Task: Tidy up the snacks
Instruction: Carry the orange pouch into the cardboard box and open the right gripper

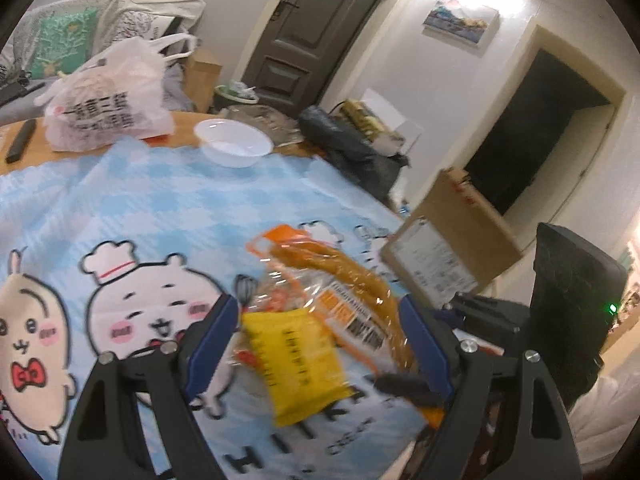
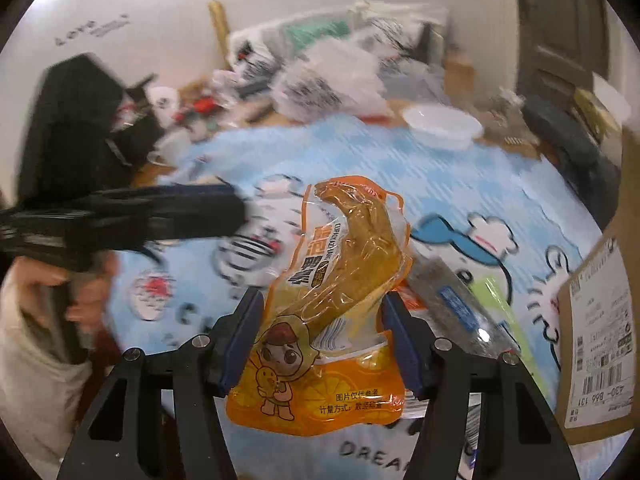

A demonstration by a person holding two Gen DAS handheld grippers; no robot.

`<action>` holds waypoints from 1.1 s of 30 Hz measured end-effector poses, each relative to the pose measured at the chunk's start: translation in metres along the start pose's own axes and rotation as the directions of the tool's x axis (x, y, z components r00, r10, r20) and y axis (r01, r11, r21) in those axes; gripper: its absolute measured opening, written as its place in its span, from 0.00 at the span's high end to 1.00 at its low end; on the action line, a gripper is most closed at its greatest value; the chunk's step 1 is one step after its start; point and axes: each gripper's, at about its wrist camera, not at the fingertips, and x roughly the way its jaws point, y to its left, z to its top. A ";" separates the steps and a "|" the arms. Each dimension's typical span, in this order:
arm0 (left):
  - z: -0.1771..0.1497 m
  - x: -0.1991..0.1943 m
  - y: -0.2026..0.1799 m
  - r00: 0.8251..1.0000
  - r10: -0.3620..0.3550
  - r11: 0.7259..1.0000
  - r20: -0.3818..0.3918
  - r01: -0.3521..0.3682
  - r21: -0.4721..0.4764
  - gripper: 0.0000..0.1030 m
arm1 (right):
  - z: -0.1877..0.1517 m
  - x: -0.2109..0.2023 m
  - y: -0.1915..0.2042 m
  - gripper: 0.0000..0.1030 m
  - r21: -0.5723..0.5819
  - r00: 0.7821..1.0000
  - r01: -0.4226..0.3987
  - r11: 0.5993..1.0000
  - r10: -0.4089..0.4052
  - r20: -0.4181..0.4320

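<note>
Under everything lies the pale blue checked tablecloth printed with cartoon chefs (image 2: 460,184), covering most of the round wooden table (image 1: 36,152). At the right edge stands the brown cardboard box with a white shipping label (image 2: 596,320), probably where your snacks belong. At the far side of the cloth sit a white plastic shopping bag with black lettering (image 1: 108,108) and a white plastic bowl (image 1: 234,142).

Your right gripper (image 2: 320,340) has its blue pads spread, with the orange and clear vacuum pouch holding a curved brown meat snack (image 2: 340,264) between them, above the cloth. Whether the pads touch the film or merely flank it, you cannot tell. I judge the pouch light, floppy and slick: the film will slide and fold. Pinch the flat printed lower panel or a sealed edge, not the lumpy meat.

Your left gripper (image 1: 320,344) is spread too, framing a small yellow foil sachet with dark lettering (image 1: 296,364), which overlaps that orange pouch's barcoded back. The sachet looks lighter still, soft and crinkly; take it by a flat margin.

Only the right view shows the pouch's cartoon front, a clear wrapped pack with a blue label (image 2: 456,300) lying on the cloth beside it, and your left hand (image 2: 86,300) on the other tool's grip. Only the left view shows the sachet and the barcode.
</note>
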 end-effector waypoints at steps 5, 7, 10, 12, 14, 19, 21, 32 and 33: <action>0.012 0.001 -0.033 0.995 -0.099 0.995 0.034 0.098 0.014 0.36 | 0.006 -0.035 0.016 0.44 -0.035 0.993 -0.093 0.995 0.095 0.076; 0.018 0.004 -0.049 0.994 -0.107 0.994 0.031 0.106 0.028 0.56 | 0.007 -0.049 0.016 0.44 -0.049 0.989 -0.109 0.993 0.113 0.100; 0.032 0.005 -0.080 0.996 -0.082 0.993 0.044 0.078 0.086 0.60 | 0.011 -0.071 0.009 0.44 -0.072 0.984 -0.096 0.993 0.105 0.141; 0.042 0.008 -0.109 0.997 -0.058 0.988 0.051 0.050 0.149 0.60 | 0.012 -0.086 -0.003 0.44 -0.076 0.979 -0.100 0.992 0.112 0.171; 0.052 0.015 -0.136 0.997 -0.051 0.981 0.049 0.040 0.190 0.60 | 0.011 -0.106 -0.018 0.44 -0.077 0.971 -0.099 0.992 0.114 0.209; 0.077 0.053 -0.204 0.999 -0.041 0.957 0.026 0.032 0.287 0.61 | 0.004 -0.154 -0.063 0.44 -0.073 0.957 -0.068 0.995 0.086 0.279; 0.084 0.070 -0.227 1.000 -0.026 0.946 0.014 0.020 0.324 0.61 | 0.001 -0.167 -0.083 0.44 -0.079 0.956 -0.055 0.995 0.075 0.284; 0.100 0.175 -0.289 0.992 0.032 0.916 -0.120 0.019 0.400 0.62 | -0.017 -0.188 -0.199 0.43 -0.086 0.974 -0.001 0.996 0.021 0.225; 0.099 0.180 -0.291 0.991 0.042 0.915 -0.131 0.014 0.403 0.62 | -0.020 -0.187 -0.205 0.43 -0.089 0.975 0.008 0.996 0.012 0.221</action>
